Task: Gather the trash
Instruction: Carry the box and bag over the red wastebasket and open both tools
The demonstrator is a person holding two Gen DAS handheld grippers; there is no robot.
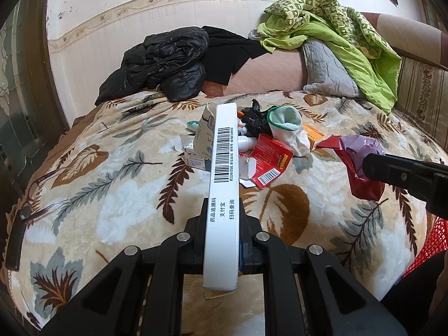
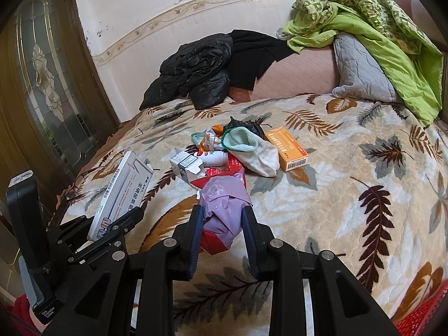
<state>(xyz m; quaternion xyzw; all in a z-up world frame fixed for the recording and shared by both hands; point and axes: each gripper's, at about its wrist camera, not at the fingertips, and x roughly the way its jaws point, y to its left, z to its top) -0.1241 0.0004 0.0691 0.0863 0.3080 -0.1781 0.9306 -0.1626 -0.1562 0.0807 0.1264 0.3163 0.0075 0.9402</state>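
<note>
My left gripper is shut on a flat white medicine box with a barcode, held edge-up above the bed; it also shows in the right wrist view. My right gripper is shut on a crumpled purple and red wrapper, also seen in the left wrist view. A trash pile lies mid-bed: an orange box, a white and green sock, a small white carton, a red packet, a white bottle and a black bag.
The bed has a leaf-pattern blanket. A black jacket, a grey pillow and a green quilt lie at the far side. A red mesh basket sits at the right edge. Glasses lie at the left edge, by a door.
</note>
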